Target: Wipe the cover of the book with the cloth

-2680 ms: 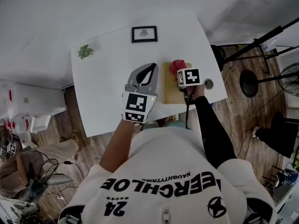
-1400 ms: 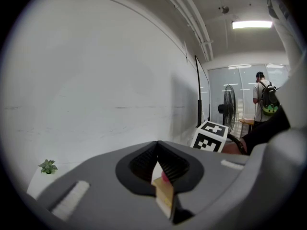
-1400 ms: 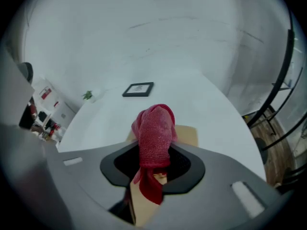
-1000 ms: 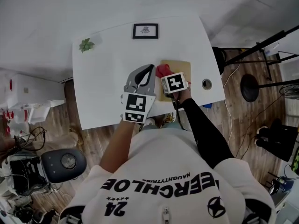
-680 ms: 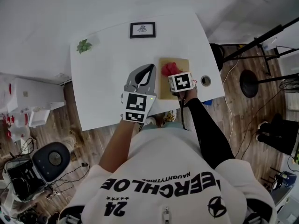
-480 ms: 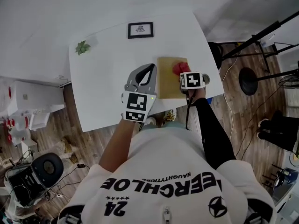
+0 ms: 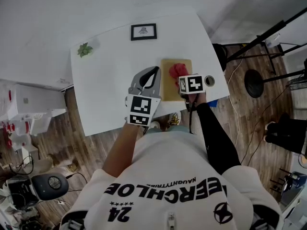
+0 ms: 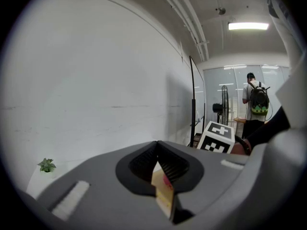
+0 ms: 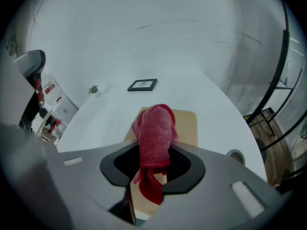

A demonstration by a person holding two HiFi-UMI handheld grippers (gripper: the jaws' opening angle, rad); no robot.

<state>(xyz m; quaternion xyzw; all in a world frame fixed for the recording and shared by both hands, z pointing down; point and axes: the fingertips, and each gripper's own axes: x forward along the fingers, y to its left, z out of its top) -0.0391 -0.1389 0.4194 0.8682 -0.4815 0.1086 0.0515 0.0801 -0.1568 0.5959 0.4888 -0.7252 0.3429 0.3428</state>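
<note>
On the white table, a tan book lay flat near the edge closest to the person. A red cloth rested on the book's cover, toward its far half. The right gripper reached over the near part of the book, and its jaws were clamped on the cloth. A bunched fold stuck out past the fingertips and a loose end hung down between them. The left gripper stood just beside the book's left edge; no view showed whether it touched the book. Its jaws were together at the tips and held nothing. A tan sliver of the book showed through the narrow slit beneath them.

Just right of the book, a round hole sat in the tabletop. Beyond the book's far edge and a little left, a dark picture frame lay well apart from it. A small green plant stood farther left of the book, near the table's far left corner.
</note>
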